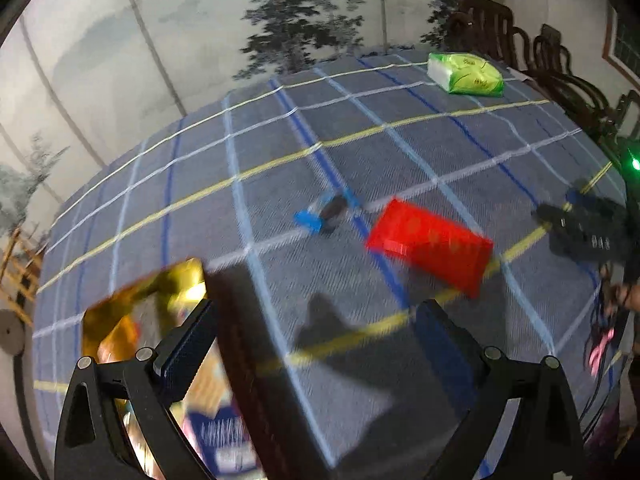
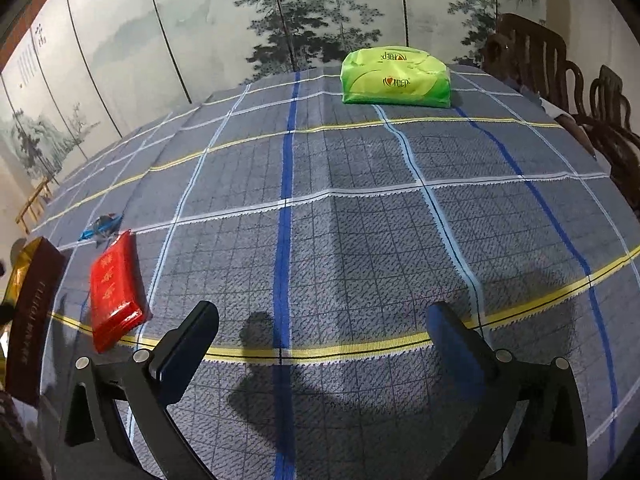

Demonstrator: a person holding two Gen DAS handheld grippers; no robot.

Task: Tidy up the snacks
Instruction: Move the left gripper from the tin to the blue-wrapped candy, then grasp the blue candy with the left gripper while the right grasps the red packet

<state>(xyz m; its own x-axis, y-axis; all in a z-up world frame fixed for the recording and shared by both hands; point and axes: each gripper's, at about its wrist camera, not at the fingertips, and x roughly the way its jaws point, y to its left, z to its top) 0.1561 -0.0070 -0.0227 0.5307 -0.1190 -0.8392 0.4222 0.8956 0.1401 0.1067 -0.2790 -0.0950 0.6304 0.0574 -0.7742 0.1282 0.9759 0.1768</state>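
Both claws gape wide with nothing between them: the left claw (image 1: 316, 340), the right claw (image 2: 322, 338). The red packet (image 1: 430, 246) lies mid-right on the bench (image 1: 280, 168) beside the blue candy (image 1: 326, 212). The left view is blurred; a hasty reach could shove the slick packet away.

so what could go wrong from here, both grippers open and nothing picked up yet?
1. The small blue-wrapped snack lies close beside the red packet; closing on one may nudge the other.
2. The left gripper view is motion-blurred, and its left finger overlaps the box with the gold interior, so a bump looks possible.
3. The green tissue pack sits at the far end of the table; it could be mistaken for a snack.
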